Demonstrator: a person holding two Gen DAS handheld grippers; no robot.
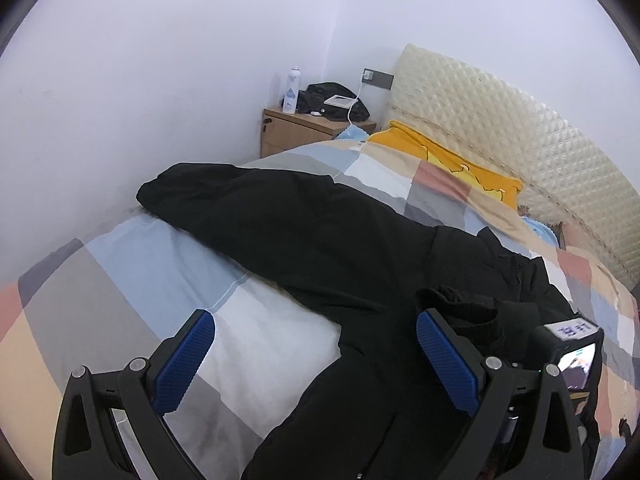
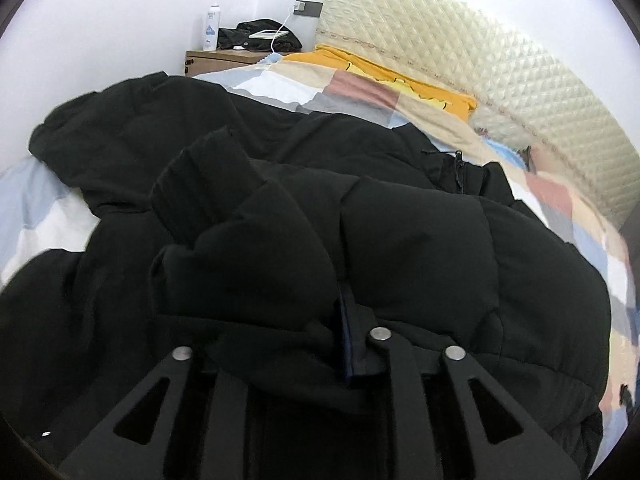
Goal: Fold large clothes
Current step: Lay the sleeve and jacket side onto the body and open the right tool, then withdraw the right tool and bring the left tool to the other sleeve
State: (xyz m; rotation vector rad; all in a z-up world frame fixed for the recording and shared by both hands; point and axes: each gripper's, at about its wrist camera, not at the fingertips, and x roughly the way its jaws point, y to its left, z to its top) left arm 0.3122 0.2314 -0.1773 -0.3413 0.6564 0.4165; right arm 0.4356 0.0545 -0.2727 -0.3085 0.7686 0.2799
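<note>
Black jacket (image 1: 320, 240) spread across checked bed (image 1: 120, 280), sleeve running toward 10 o'clock. Left gripper (image 1: 316, 340) wide open, empty, over jacket edge at 6 o'clock. Right gripper (image 2: 280, 304) buried in sleeve (image 2: 248, 248) folds at 6 o'clock, pads hidden, can't tell whether clamped.

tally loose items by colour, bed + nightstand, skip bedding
Black: 2, jacket on the bed, bundle on the nightstand
Yellow: 1, cloth by the headboard
White: 2, bottle, flat device
Total: 5
</note>
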